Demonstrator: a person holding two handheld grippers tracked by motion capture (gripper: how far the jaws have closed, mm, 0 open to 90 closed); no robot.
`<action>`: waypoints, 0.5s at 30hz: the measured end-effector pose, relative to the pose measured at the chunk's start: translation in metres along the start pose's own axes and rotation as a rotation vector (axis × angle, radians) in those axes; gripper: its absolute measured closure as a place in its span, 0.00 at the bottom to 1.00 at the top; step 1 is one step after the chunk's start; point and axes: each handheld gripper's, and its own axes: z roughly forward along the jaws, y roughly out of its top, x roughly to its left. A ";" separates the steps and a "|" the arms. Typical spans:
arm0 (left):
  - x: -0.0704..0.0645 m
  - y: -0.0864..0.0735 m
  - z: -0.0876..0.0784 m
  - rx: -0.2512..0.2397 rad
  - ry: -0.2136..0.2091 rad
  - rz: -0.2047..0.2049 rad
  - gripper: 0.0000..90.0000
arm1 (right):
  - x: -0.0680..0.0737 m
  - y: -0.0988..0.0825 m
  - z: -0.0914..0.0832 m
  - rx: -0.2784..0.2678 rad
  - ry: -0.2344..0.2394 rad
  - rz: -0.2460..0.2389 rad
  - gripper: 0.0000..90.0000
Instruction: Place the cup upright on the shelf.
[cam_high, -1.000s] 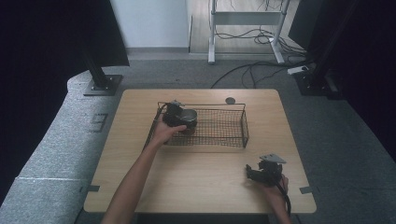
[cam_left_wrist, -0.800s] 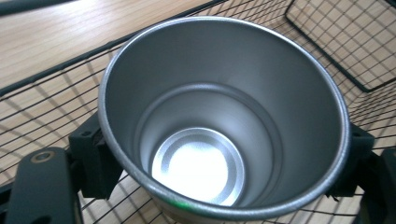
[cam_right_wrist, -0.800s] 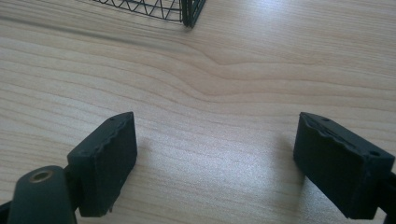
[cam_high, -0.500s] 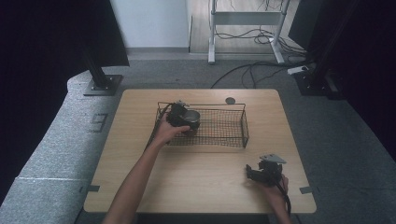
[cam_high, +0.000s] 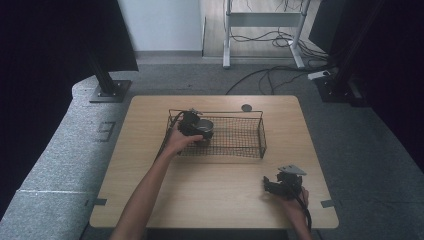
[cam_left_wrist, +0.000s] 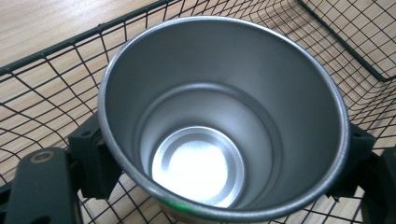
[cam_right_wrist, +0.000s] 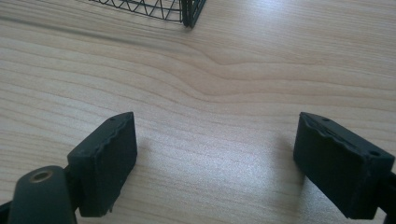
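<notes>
1. Left tongs (cam_high: 192, 125) clamped on steel cup (cam_left_wrist: 219, 116), inside wire basket (cam_high: 250, 145), left end, frame centre.
2. Right tongs (cam_right_wrist: 215, 163) spread apart, low over tabletop (cam_high: 210, 185), lower right.

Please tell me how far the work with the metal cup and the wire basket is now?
Done: the metal cup is gripped and already inside the wire basket, at its left end. In hand: the left gripper has its jaws on both sides of the cup. Left: releasing it; whether it rests on the basket floor I cannot tell. The right gripper waits open and empty over the table.
</notes>
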 end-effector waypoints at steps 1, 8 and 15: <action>0.000 0.000 0.000 -0.002 -0.001 -0.005 0.19 | 0.000 0.000 0.000 0.000 0.000 0.000 0.15; 0.001 0.000 0.004 0.025 0.002 -0.017 0.19 | 0.000 0.000 0.000 0.000 0.000 0.000 0.15; 0.002 0.000 0.005 0.050 0.000 -0.024 0.19 | 0.000 0.000 0.000 0.000 0.000 0.000 0.15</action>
